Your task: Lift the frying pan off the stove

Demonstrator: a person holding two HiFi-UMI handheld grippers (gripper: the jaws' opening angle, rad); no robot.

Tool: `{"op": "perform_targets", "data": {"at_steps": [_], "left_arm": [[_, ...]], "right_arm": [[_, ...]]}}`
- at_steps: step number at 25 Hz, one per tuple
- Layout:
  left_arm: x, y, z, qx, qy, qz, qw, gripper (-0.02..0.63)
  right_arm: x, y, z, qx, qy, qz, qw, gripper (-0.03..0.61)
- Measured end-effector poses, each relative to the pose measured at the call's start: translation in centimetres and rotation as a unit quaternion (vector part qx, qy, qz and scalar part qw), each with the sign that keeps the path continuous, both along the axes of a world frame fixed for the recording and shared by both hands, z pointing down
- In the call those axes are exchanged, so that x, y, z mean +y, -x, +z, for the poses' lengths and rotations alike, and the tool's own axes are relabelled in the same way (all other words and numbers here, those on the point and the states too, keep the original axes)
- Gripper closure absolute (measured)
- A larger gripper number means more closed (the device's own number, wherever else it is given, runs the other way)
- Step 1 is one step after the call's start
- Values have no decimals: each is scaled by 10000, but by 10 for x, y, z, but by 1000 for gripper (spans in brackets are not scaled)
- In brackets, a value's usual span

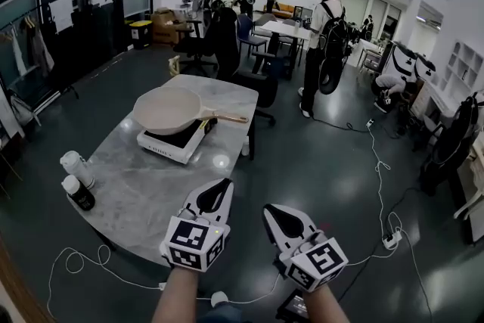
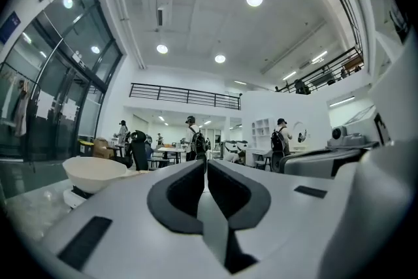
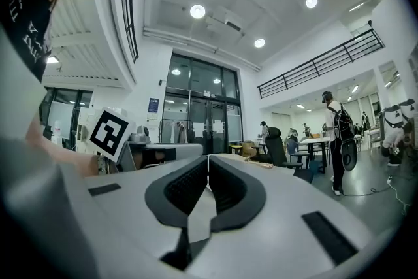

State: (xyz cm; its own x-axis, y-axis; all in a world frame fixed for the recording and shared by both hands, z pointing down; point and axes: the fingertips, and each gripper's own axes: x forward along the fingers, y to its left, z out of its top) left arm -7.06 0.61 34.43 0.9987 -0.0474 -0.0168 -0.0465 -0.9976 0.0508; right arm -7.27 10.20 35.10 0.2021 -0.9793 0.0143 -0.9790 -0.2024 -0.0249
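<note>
**Pan on stove, both grippers idle at near table edge**

Task item: one cream frying pan sits on one white portable stove. Its wooden handle points right. The stove stands on the far half of a grey marble table.

Grippers: two, side by side over the near end of the table, well apart from the pan. The left gripper has its jaws pressed together with nothing between them. The right gripper is the same, jaws together and empty.

Between grippers and stove: bare marble only.

Other items on the table: two bottles at the near left edge, well apart from the stove. One is white. One is dark with a white cap, just nearer than the first.

Surroundings: one dark office chair just beyond the far right of the table. A white cable runs across the floor on the right to a power strip. One person with a backpack stands far right; others are farther off at desks.
</note>
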Motion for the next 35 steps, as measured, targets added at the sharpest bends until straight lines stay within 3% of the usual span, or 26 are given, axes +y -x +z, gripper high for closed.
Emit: {"op": "perform_targets", "data": {"at_steps": [8, 15, 27, 35], "left_arm": [[-36, -25, 4, -109, 13, -198, 9997, 601], [-77, -41, 11, -129, 195, -443, 9987, 601], [-153, -131, 30, -219, 310, -1303, 9908, 601], [-186, -167, 58, -493, 561, -2157, 9736, 601]], "right_arm": [[-25, -47, 11, -409, -195, 198, 9988, 551], [-69, -78, 5, -293, -235, -60, 9993, 551], [-174, -181, 10, -291, -119, -1142, 9930, 551], [-222, -236, 24, -663, -63, -2158, 9742, 551]]}}
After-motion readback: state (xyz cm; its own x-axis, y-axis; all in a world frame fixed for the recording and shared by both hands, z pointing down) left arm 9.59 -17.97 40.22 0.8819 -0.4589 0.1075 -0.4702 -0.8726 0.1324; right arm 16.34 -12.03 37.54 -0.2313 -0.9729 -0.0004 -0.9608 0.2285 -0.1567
